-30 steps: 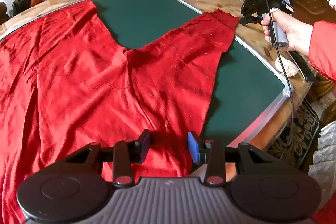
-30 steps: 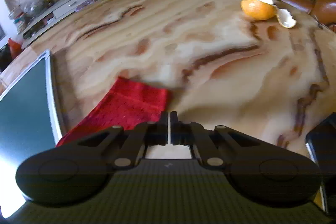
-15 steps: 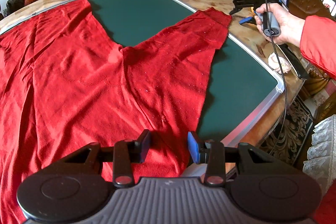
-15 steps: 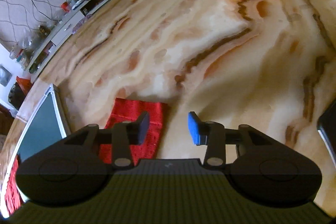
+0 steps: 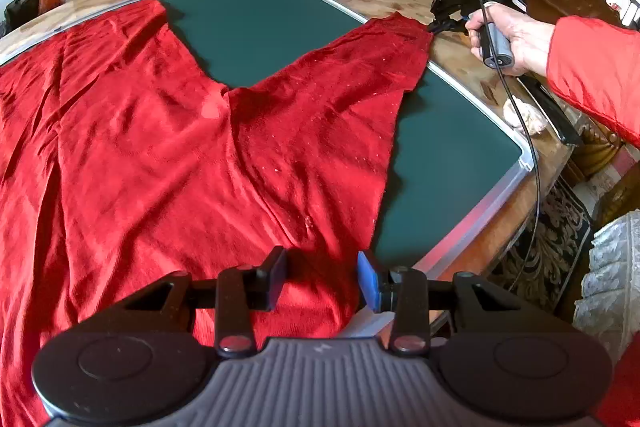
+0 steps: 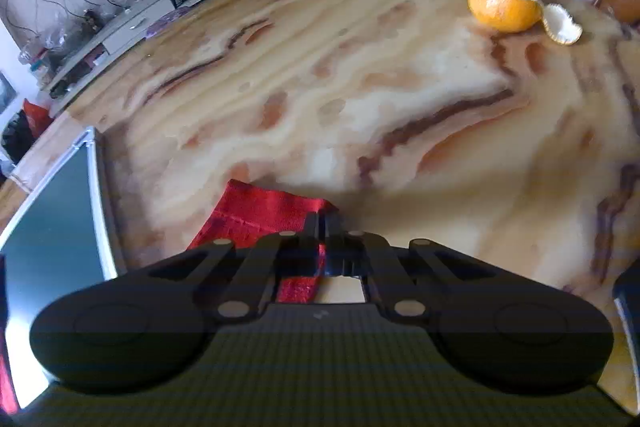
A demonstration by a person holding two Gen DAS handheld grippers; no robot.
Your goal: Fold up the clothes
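Observation:
Red trousers [image 5: 168, 147] lie spread flat on a green mat [image 5: 256, 23], legs pointing away. My left gripper [image 5: 322, 277] is open, hovering just above the waist edge of the trousers near the mat's front rim. My right gripper [image 6: 322, 227] is shut on the hem corner of the right leg [image 6: 272, 211], which lies past the mat's edge on the marble table. It also shows in the left wrist view [image 5: 436, 25], held in a hand at the leg's far end.
The mat has a silver frame [image 5: 480, 203] on a marble table [image 6: 360, 99]. A half-peeled orange [image 6: 504, 9] and peel lie far right. A crumpled tissue [image 5: 524, 115] and a dark flat object [image 5: 556, 115] lie at the table's right edge.
My right gripper opened, dropped onto the leg's hem corner and has shut on it. My left gripper stayed open over the waist.

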